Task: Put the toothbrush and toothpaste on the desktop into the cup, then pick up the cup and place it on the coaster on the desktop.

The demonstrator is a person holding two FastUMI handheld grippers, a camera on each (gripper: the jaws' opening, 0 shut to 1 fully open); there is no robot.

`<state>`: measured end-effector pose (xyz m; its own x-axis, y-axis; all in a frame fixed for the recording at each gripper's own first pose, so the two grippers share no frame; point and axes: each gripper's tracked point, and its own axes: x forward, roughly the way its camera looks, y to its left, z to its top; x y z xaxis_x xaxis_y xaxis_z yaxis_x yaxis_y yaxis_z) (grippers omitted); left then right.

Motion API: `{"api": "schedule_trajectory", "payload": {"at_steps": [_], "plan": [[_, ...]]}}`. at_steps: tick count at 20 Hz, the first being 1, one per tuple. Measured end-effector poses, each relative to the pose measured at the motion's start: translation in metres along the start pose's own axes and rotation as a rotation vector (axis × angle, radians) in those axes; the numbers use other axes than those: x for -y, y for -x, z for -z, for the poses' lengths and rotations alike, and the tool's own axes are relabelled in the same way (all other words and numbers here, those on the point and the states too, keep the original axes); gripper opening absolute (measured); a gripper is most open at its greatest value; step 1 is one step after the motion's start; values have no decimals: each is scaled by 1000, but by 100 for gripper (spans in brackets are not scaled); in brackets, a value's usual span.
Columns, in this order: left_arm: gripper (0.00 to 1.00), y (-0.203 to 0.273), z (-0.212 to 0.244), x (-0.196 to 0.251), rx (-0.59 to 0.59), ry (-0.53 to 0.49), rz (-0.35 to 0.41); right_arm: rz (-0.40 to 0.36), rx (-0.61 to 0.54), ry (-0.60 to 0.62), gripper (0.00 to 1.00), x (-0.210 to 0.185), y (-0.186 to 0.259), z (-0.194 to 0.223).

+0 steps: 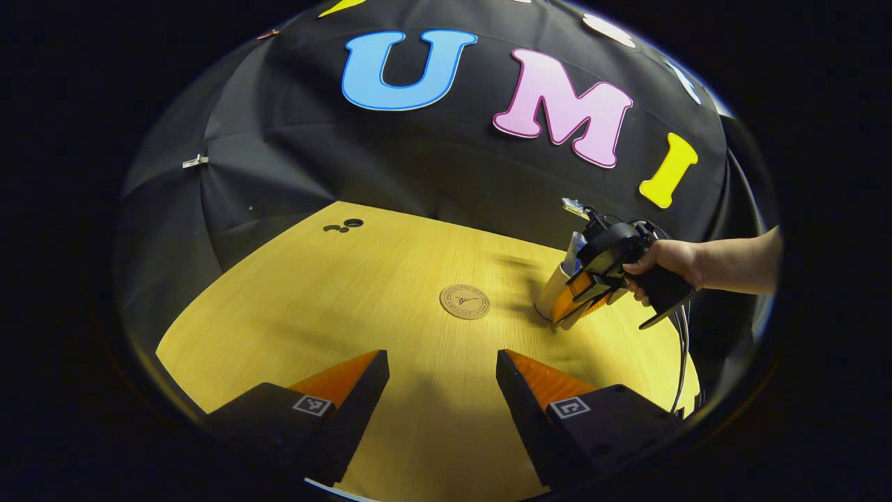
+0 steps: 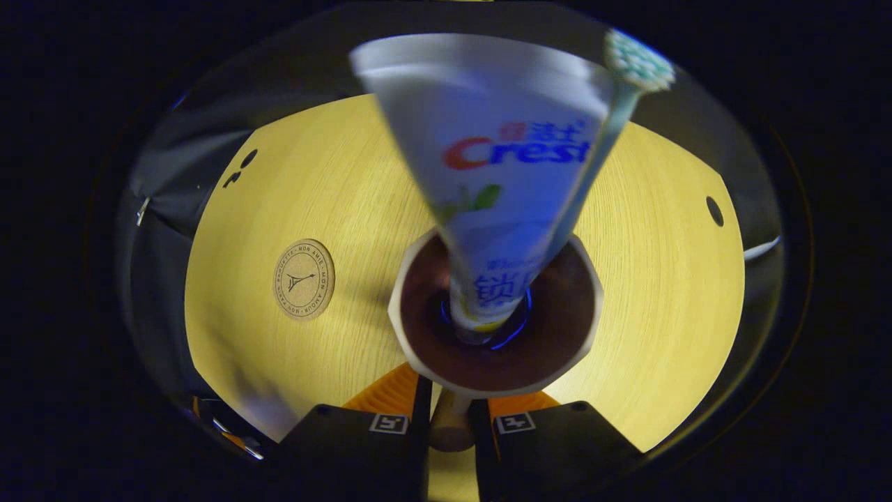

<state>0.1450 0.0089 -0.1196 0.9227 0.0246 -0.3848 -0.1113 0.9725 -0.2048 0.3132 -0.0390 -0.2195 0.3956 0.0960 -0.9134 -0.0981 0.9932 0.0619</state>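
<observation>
A white cup (image 2: 403, 293) with a dark inside holds the toothpaste tube (image 2: 502, 174) and the toothbrush (image 2: 637, 63), both standing up out of it. My right gripper (image 2: 451, 390) is shut on the cup's handle (image 2: 449, 422). In the left gripper view the cup (image 1: 550, 293) leans, its base at or just above the wooden table (image 1: 313, 314), with the right gripper (image 1: 578, 300) and a hand (image 1: 662, 261) at its right side. The round cork coaster (image 1: 465, 302) lies bare, just left of the cup (image 2: 304, 279). My left gripper (image 1: 442, 362) stands open over the table's near side.
Small dark holes (image 1: 348, 224) mark the table's far left corner, and another hole (image 2: 714, 210) sits off to the cup's right. A cable (image 1: 679, 348) hangs from the right gripper. The black cloth wall rises behind the table.
</observation>
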Motion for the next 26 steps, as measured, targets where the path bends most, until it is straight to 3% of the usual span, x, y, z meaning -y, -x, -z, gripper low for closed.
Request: {"api": "schedule_trajectory", "payload": {"at_steps": [1,3,4,11,26], "plan": [[98,1,1,0,-4,1,-1,6,16,14,24,1,2,-2],[98,2,4,-2,-10,3,-7,3,25,52,35,0,1,1],[98,4,6,-4,-12,4,-11,-4,34,55,29,-1,2,1],[98,12,16,-15,-28,18,-37,16,109,126,28,-12,16,-10],[98,46,40,-47,-62,71,-112,-64,177,245,28,-120,18,-40]]}}
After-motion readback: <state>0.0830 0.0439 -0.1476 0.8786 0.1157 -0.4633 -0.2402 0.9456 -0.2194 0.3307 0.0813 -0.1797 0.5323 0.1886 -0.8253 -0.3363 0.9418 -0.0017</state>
